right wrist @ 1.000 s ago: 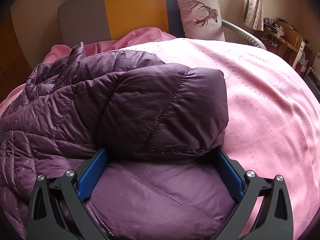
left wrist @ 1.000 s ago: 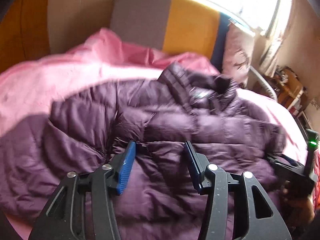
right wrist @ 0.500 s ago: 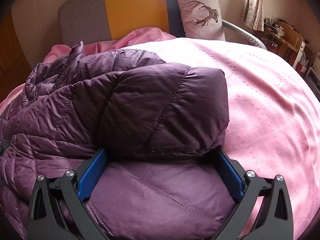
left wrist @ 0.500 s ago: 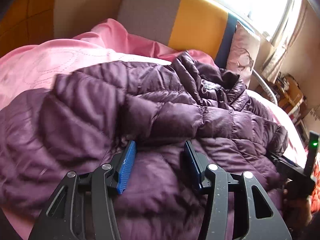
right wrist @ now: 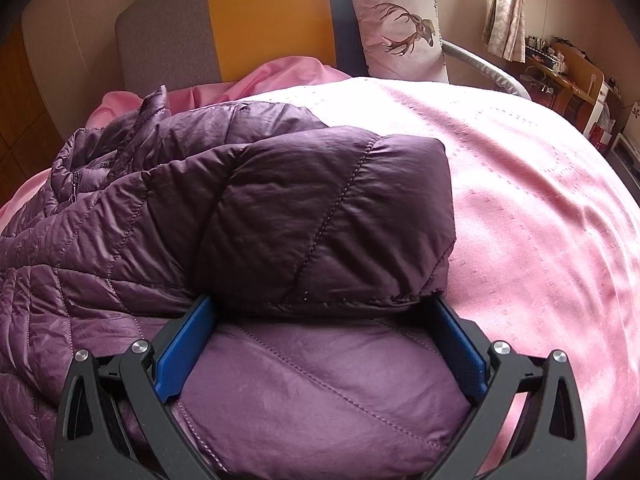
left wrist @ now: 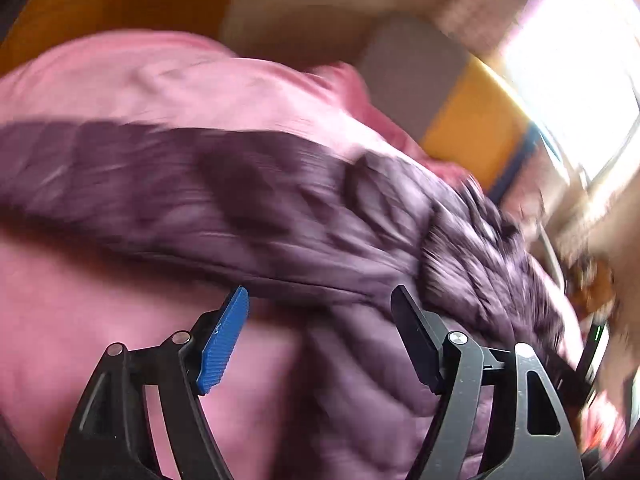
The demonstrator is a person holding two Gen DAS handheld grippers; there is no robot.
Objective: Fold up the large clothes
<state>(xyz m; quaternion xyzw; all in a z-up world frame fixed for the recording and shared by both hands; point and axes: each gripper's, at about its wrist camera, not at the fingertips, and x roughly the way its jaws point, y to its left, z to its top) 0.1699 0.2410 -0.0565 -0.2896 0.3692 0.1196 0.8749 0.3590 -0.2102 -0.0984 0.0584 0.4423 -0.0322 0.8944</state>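
- Lying on the pink bed, the jacket fills the spread right gripper.
- Left gripper gapes, released, over blurred jacket.
- Deer pillow stands far.

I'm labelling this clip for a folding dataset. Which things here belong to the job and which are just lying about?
Part of the job:
- purple puffer jacket
- right tongs, open around the jacket's folded edge
- left tongs, open, over the jacket
- pink bedspread, the folding surface

Just lying about:
- deer-print pillow
- grey and yellow headboard
- curtain
- cluttered wooden desk
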